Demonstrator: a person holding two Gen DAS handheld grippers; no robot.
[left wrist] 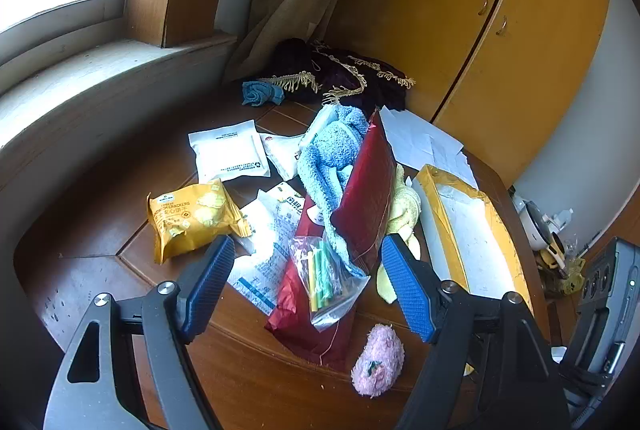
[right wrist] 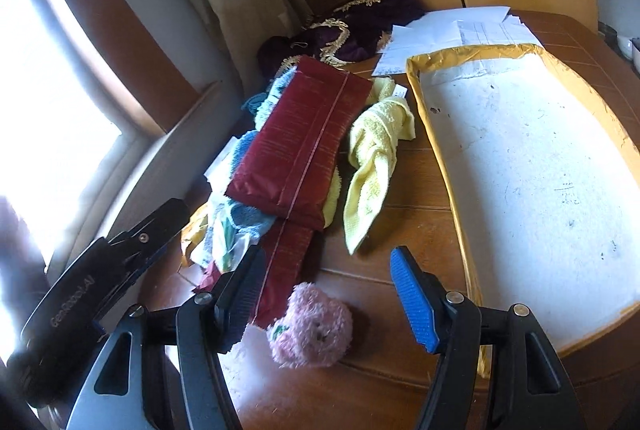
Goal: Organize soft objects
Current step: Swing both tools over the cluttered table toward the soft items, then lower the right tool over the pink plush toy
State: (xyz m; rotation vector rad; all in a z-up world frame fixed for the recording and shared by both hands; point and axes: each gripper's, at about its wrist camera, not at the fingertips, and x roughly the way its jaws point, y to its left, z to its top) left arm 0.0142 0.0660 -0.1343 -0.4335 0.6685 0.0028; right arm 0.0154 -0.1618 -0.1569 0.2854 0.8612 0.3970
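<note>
A pile of soft things lies on the wooden table point(left wrist: 100, 214). A light blue towel point(left wrist: 332, 158) drapes over a dark red foil pouch point(left wrist: 368, 198) point(right wrist: 300, 146). A yellow towel point(right wrist: 376, 158) point(left wrist: 404, 214) lies to the right of the pouch. A fluffy pink sock roll point(left wrist: 378, 360) point(right wrist: 312, 326) sits nearest me. My left gripper point(left wrist: 308, 278) hangs open above a clear bag of coloured sticks point(left wrist: 324, 274). My right gripper point(right wrist: 328, 290) is open just above the pink roll. Both hold nothing.
A yellow cracker bag point(left wrist: 192, 218) and white packets point(left wrist: 230, 152) lie left. A shallow cardboard tray point(right wrist: 532, 182) fills the right side, papers point(right wrist: 452, 30) behind it. A dark fringed cloth point(left wrist: 344, 74) and small blue cloth point(left wrist: 260, 92) sit by the curtain. The cabinet point(left wrist: 500, 30) stands behind.
</note>
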